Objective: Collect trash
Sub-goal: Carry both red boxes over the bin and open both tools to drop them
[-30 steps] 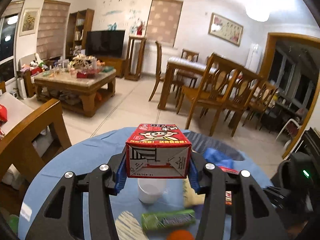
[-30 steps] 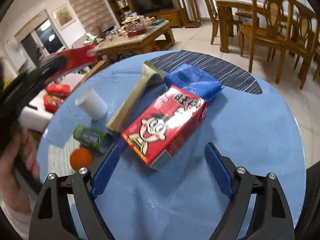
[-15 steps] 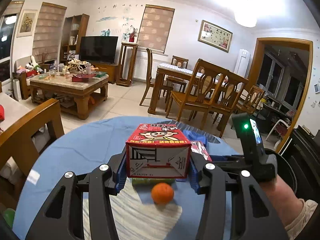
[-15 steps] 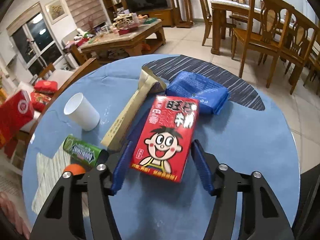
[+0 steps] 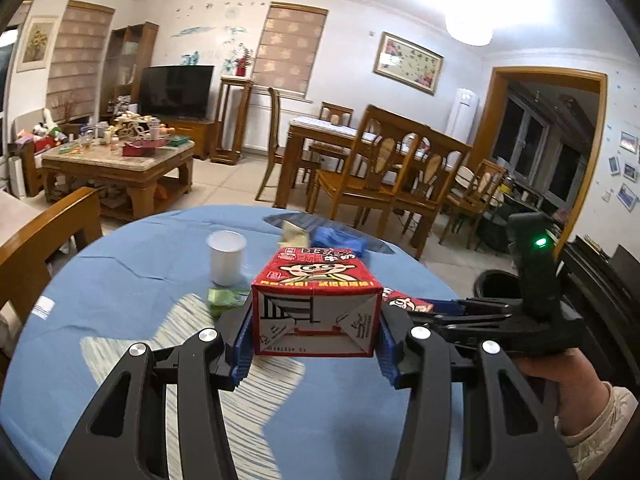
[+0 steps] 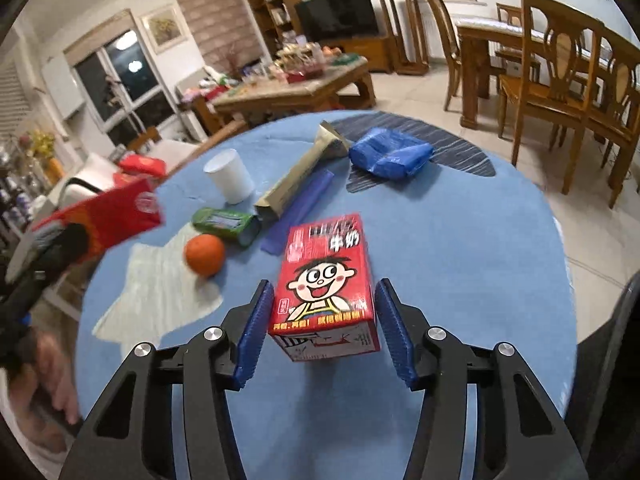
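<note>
My left gripper [image 5: 316, 340] is shut on a red milk carton [image 5: 316, 308] with a cartoon face and holds it above the round blue table [image 5: 120, 288]. My right gripper [image 6: 324, 328] is shut on a second red milk carton [image 6: 326, 284], lifted a little off the table. The left-held carton also shows at the left of the right wrist view [image 6: 116, 216]. Other trash lies on the table: a white paper cup [image 6: 230, 176], a green wrapper [image 6: 226, 222], a tan carton tube [image 6: 300, 172] and a blue bag [image 6: 390, 152].
An orange [image 6: 204, 254] and a blue strip [image 6: 298, 208] lie on the table. A dark bin [image 5: 496, 284] stands off the table's right edge. Wooden dining chairs [image 5: 360, 184], a coffee table [image 5: 116, 160] and a chair back [image 5: 48, 224] surround it.
My right gripper closed on the second carton and lifted it back toward me. My left gripper, still holding its carton, pulled back and swung; the cup came back into its view.
</note>
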Motion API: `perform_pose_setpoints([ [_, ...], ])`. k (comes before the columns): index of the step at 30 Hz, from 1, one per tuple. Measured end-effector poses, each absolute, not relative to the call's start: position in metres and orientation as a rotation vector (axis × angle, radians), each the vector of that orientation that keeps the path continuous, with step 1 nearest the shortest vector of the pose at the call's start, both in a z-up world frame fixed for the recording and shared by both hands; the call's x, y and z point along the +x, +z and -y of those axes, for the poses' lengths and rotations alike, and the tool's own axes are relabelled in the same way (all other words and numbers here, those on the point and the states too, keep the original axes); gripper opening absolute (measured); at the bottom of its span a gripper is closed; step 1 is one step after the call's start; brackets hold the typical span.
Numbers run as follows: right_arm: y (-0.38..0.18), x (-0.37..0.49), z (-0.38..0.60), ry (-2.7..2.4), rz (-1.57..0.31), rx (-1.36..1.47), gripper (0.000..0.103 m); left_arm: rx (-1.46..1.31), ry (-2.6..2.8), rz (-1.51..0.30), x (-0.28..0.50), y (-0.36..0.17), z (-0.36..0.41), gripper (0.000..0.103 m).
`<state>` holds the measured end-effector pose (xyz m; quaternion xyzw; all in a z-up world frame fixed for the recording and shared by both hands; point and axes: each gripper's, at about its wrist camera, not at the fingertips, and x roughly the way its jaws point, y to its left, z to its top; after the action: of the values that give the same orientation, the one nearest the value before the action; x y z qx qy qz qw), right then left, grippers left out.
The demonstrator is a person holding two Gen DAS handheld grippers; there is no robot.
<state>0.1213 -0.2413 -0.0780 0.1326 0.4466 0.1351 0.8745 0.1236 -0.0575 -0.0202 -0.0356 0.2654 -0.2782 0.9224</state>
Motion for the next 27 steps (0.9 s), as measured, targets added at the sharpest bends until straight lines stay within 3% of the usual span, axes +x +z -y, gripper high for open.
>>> perform_pose_setpoints([
  [16, -0.017, -0.007, 0.354, 0.217, -0.76, 0.353, 0.052, 0.063, -0.801, -0.524, 0.057, -0.015, 0.172, 0.049],
  [27, -0.037, -0.072, 0.454, 0.02, -0.747, 0.44, 0.053, 0.159, -0.959, -0.552, 0.033, -0.027, 0.271, 0.049],
])
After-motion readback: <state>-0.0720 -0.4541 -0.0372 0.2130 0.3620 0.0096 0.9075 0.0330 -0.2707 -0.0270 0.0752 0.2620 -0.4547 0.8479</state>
